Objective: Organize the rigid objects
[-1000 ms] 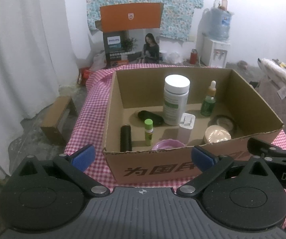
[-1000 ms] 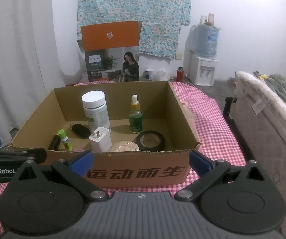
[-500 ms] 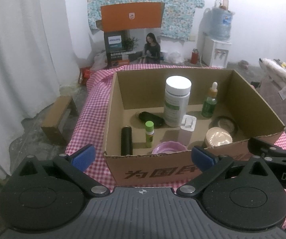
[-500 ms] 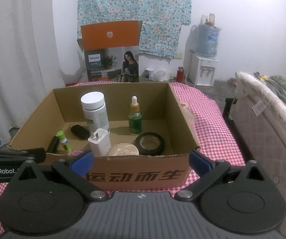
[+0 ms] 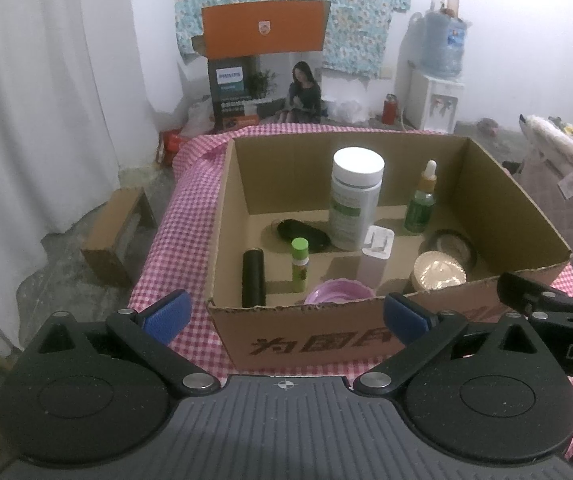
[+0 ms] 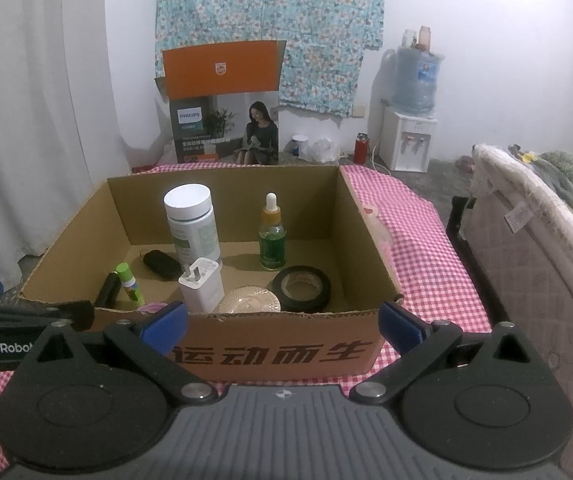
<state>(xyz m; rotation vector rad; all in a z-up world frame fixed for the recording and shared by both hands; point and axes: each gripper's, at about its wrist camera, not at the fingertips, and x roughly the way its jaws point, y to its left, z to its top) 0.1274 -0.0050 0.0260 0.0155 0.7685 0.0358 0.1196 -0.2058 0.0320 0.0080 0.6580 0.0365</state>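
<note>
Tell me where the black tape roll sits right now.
The black tape roll lies flat on the floor of the cardboard box, in its near-right corner in the right wrist view, just right of the round gold disc and in front of the green dropper bottle.

A box of matt brown corrugated cardboard, its cut rim ragged, is set on a woven checked cloth. Smooth plastic is seen in the white-capped bottle and the matt white charger; the dropper bottle is glossy green. The tape roll is faintly shiny black. Both fingertips are faced with textured blue pads on matt black links.
</note>
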